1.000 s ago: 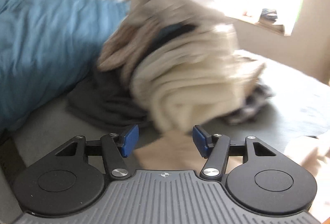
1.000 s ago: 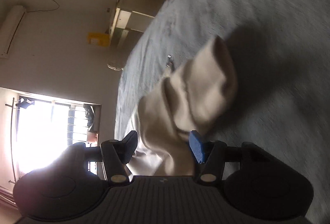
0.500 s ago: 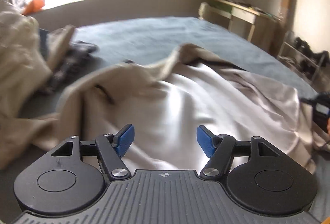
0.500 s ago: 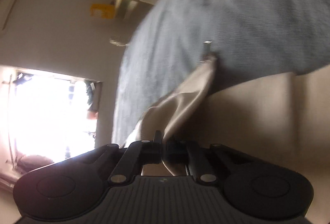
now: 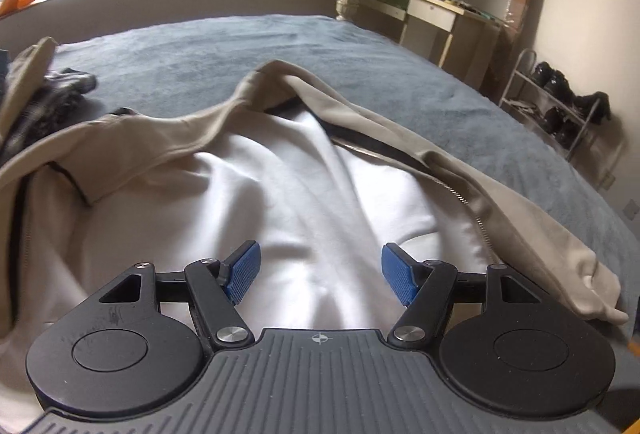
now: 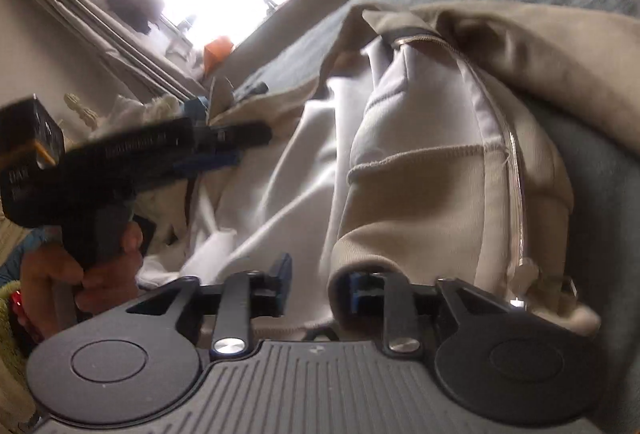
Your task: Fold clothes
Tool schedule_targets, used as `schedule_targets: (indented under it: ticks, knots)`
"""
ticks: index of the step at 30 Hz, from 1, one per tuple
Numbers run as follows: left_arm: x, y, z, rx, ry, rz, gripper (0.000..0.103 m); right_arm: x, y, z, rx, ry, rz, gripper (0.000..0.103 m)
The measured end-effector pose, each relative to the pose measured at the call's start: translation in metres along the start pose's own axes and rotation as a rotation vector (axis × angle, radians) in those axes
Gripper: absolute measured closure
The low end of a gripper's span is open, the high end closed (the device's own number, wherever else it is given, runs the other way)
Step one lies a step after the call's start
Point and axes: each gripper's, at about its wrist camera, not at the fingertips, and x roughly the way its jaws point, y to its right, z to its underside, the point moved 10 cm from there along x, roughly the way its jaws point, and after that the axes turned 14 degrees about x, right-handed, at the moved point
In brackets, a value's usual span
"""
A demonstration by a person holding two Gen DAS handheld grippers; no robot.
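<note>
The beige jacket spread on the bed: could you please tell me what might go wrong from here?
1. The jacket hem drapes over one finger of the right gripper, whose jaws stand apart; pulling away might drag the cloth.
2. The white lining lies rumpled under the open left gripper; folding now would likely trap creases.
3. The zipper pull sits near the right gripper and could snag.

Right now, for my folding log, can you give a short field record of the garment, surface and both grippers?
garment: beige zip jacket with white lining, lying open, lining up
surface: grey-blue bed cover
left gripper: open, over the lining
right gripper: jaws apart, jacket hem draped over one finger
nearby: heap of clothes, left of jacket
</note>
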Motion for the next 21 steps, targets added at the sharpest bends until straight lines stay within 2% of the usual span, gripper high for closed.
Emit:
schedule_targets:
  ticks: [3,5,6,9,11,12,15,17,19,21]
  knots:
    - [0.023,0.014,0.003,0.032,-0.032,-0.02,0.036,-0.025,0.011,0.006,0.107,0.029,-0.033,0.053]
    - [0.038,0.02,0.011,0.042,-0.068,-0.045,0.036,-0.05,0.024,0.003,0.207,0.067,-0.086,0.038]
    - [0.044,0.021,0.016,0.036,-0.093,-0.048,0.036,-0.064,0.033,-0.002,0.27,0.096,-0.129,0.034]
    - [0.057,0.02,0.036,0.001,-0.161,-0.054,0.036,-0.109,0.061,-0.018,0.459,0.186,-0.259,0.029]
    - [0.06,0.018,0.044,-0.005,-0.168,-0.06,0.034,-0.133,0.089,-0.032,0.611,0.263,-0.321,0.027]
    - [0.059,0.018,0.045,0.004,-0.155,-0.063,0.034,-0.138,0.112,-0.04,0.709,0.302,-0.315,0.027]
    - [0.057,0.02,0.047,0.024,-0.124,-0.07,0.032,-0.129,0.173,-0.06,0.941,0.354,-0.199,0.028]
    - [0.056,0.021,0.048,0.033,-0.112,-0.071,0.031,-0.115,0.197,-0.078,1.042,0.368,-0.179,0.039]
    - [0.056,0.02,0.048,0.035,-0.104,-0.064,0.03,-0.107,0.204,-0.103,1.076,0.394,-0.171,0.041]
    - [0.055,0.02,0.048,0.034,-0.099,-0.052,0.03,-0.102,0.207,-0.132,1.014,0.436,-0.056,0.056]
